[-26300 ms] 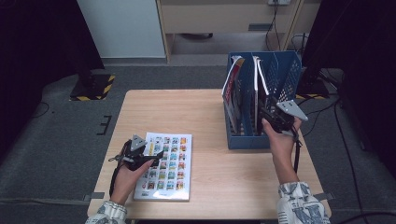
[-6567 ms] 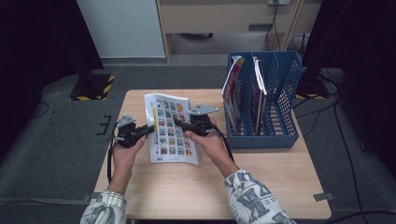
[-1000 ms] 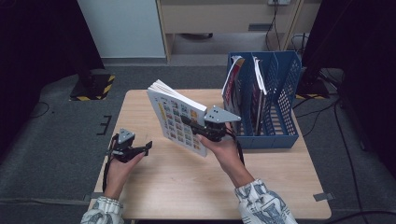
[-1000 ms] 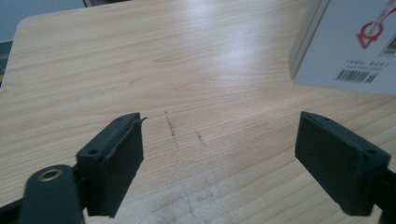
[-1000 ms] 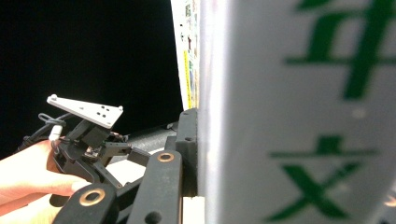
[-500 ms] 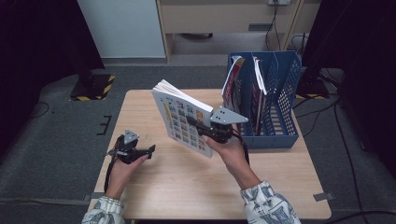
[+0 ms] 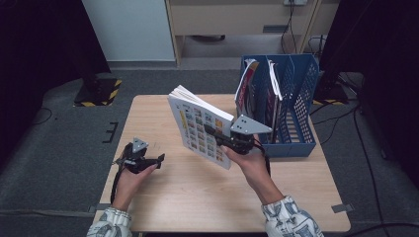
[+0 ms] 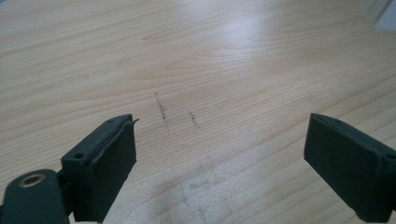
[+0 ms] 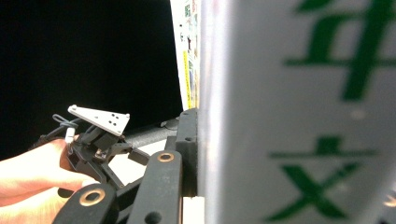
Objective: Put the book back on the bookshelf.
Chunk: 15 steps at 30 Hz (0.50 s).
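I see the table (image 7: pixel 197 197) in front of me. The file box (image 7: pixel 296 113) stands on the far right part of it, with some books (image 7: pixel 249 89) upright in its left slots. My right gripper (image 7: pixel 217 134) holds the picture book (image 7: pixel 197 123) up above the middle of the table — the book stands tilted, just left of the box. My left gripper (image 7: pixel 159 159) sits low over the left side of the table, well apart from the book, with bare wood under its spread jaws.
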Tool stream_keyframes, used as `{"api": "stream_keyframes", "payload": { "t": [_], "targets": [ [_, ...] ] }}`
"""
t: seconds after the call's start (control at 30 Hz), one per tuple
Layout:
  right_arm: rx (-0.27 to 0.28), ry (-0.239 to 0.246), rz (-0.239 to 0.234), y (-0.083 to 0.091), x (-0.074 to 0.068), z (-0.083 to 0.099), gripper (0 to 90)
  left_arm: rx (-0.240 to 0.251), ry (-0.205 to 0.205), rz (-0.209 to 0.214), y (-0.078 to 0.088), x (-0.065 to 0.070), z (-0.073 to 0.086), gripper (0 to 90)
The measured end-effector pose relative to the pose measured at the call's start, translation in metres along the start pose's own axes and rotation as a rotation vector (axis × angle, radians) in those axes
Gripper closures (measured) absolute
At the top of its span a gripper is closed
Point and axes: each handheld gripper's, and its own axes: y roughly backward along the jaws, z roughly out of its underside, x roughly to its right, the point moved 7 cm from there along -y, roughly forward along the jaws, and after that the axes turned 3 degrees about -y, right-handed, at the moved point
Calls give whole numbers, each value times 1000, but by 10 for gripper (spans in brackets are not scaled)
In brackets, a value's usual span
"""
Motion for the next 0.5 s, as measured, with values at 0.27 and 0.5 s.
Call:
{"api": "stream_keyframes", "payload": {
  "t": [0.27, 0.5],
  "targets": [
    [-19, 5, -2, 5, -1, 3, 741, -8, 0, 4, -1, 1, 1, 83],
    [-14, 8, 4, 12, 1, 2, 741, -10, -1, 11, -3, 2, 1, 81]
  ]
}}
